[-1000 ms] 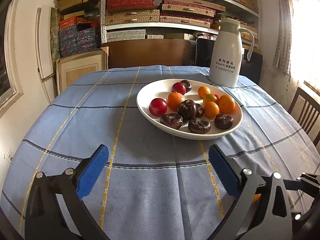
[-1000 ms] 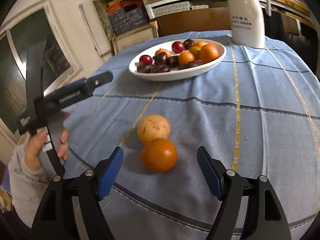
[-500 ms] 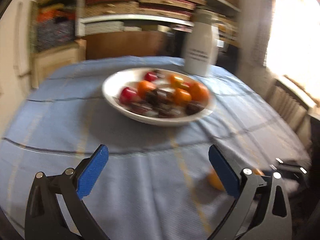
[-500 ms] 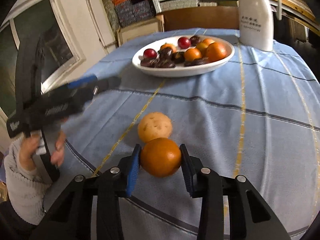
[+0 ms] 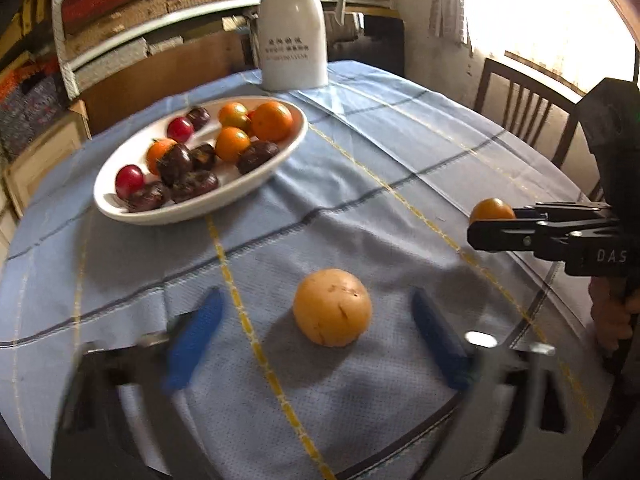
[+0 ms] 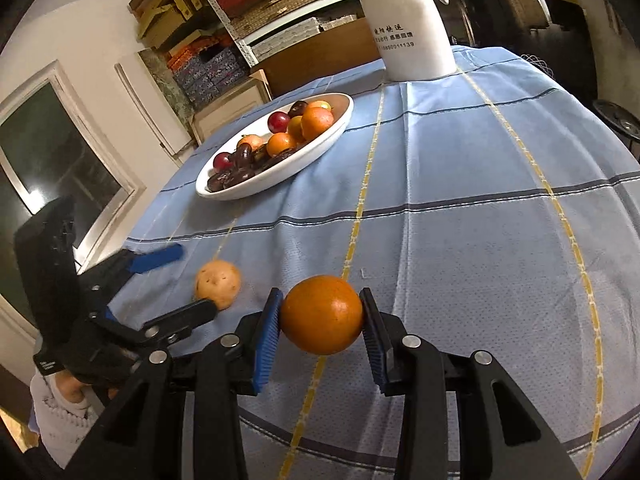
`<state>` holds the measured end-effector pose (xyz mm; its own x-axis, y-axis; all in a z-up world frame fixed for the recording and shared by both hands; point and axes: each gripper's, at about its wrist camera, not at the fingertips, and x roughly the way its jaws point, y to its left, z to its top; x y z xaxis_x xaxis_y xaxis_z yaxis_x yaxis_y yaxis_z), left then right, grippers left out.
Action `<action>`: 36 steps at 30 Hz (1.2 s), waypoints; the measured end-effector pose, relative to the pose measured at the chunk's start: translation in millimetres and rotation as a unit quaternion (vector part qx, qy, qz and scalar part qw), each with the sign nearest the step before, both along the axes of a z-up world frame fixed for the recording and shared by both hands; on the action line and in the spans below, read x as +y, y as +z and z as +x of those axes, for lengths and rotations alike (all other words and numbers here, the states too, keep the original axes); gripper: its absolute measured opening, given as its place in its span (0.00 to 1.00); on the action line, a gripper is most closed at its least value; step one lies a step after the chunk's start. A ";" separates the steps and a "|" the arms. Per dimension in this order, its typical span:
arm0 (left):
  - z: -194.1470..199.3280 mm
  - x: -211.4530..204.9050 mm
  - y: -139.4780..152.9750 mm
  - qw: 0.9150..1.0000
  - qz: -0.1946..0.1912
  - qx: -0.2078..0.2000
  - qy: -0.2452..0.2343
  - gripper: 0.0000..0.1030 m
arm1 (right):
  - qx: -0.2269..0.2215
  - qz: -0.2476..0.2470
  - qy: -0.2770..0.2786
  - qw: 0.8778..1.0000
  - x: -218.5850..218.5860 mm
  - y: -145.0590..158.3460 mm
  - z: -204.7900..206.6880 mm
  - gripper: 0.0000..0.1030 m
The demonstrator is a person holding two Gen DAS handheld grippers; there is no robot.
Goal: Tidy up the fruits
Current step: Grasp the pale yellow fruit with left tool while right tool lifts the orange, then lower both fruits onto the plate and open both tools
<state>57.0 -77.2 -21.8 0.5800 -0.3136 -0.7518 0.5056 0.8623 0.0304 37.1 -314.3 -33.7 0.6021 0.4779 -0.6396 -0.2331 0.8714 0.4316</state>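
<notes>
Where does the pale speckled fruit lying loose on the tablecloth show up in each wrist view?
Left wrist: pale speckled fruit at lower centre, between the left claw's blue pads.
Right wrist: lower left, beside the orange in the right claw.
Shared landmark: white fruit plate.

Both wrist cams low, angled down; share plate.

The right claw clamps an orange between its blue pads, lifted off the worktop. The left claw, tilted downward, has just been closing, jaws astride a pale speckled fruit without touching it.
</notes>
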 end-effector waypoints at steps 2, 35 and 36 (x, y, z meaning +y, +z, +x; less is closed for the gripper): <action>7.6 0.4 -6.0 0.999 -0.015 0.033 -0.010 0.43 | 0.001 0.005 0.000 1.000 -1.0 -0.7 1.0 0.38; 145.1 89.2 46.4 0.981 -0.089 -0.047 0.164 0.87 | -0.052 -0.008 -0.009 0.999 91.0 42.0 161.7 0.60; 143.7 89.9 47.5 0.981 -0.093 -0.049 0.165 0.90 | -0.060 -0.002 -0.018 0.998 85.8 43.5 159.1 0.61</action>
<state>200.7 12.7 25.7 0.7396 -0.2238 -0.6347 0.2009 0.9735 -0.1093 196.2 -228.5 9.8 0.6908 0.4521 -0.5643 -0.2511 0.8819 0.3991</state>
